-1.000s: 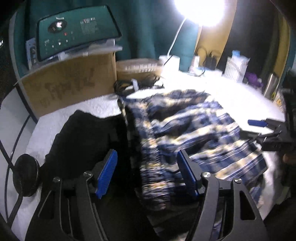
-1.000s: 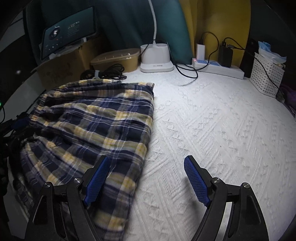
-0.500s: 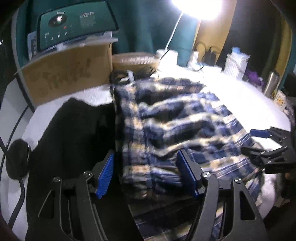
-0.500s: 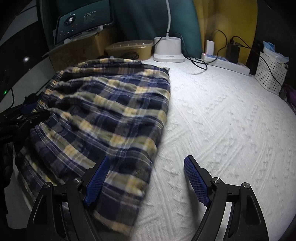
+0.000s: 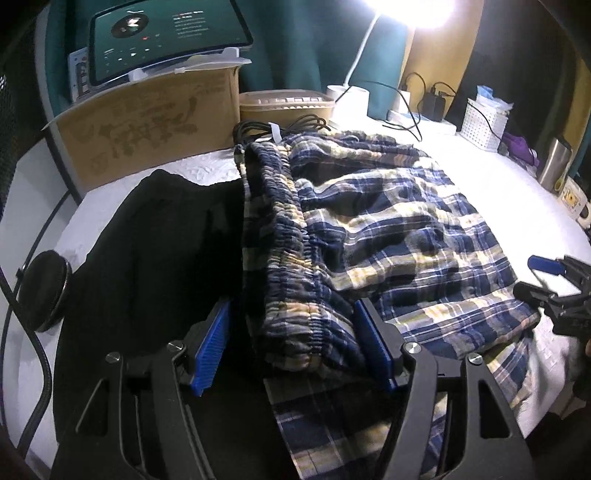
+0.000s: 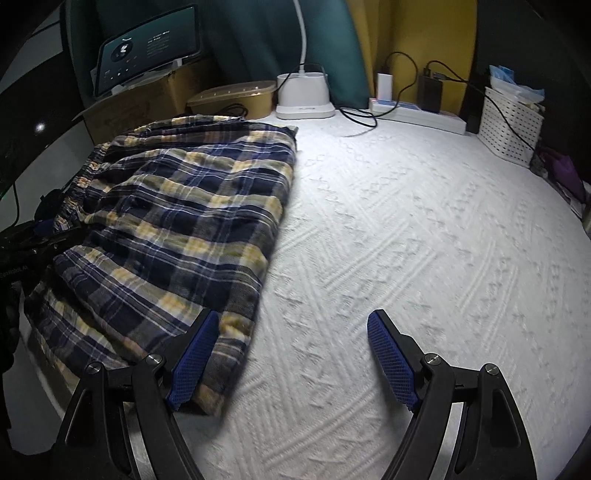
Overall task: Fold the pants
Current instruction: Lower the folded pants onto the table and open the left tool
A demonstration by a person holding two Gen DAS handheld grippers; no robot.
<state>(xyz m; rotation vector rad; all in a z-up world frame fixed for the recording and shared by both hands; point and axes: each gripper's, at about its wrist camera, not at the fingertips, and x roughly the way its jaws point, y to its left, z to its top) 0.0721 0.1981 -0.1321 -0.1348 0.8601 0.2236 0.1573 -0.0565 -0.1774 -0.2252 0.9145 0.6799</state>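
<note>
Blue, yellow and white plaid pants (image 5: pixel 399 236) lie spread on the white bedcover (image 6: pixel 424 240), their gathered elastic waistband (image 5: pixel 291 280) toward the left. My left gripper (image 5: pixel 293 347) is open around the near end of that waistband; fabric touches the right pad, and a gap shows at the left pad. In the right wrist view the pants (image 6: pixel 184 221) fill the left half. My right gripper (image 6: pixel 291 354) is open at their near right corner, its left finger over the hem and its right finger over bare cover. The right gripper (image 5: pixel 546 280) also shows at the left wrist view's right edge.
A black garment (image 5: pixel 155 258) lies left of the pants beside a round black disc (image 5: pixel 44 288). Along the back stand a cardboard box (image 5: pixel 147 122) with a tablet (image 5: pixel 166 33), a brown container (image 5: pixel 284 103), coiled cable (image 5: pixel 273 127), lamp base (image 6: pixel 304 96), power strip (image 6: pixel 417 114) and white basket (image 6: pixel 509 122).
The left gripper has come up to the waistband, which now lies between its fingers. The right gripper has shifted left, so its left finger now overlaps the pants' corner.
</note>
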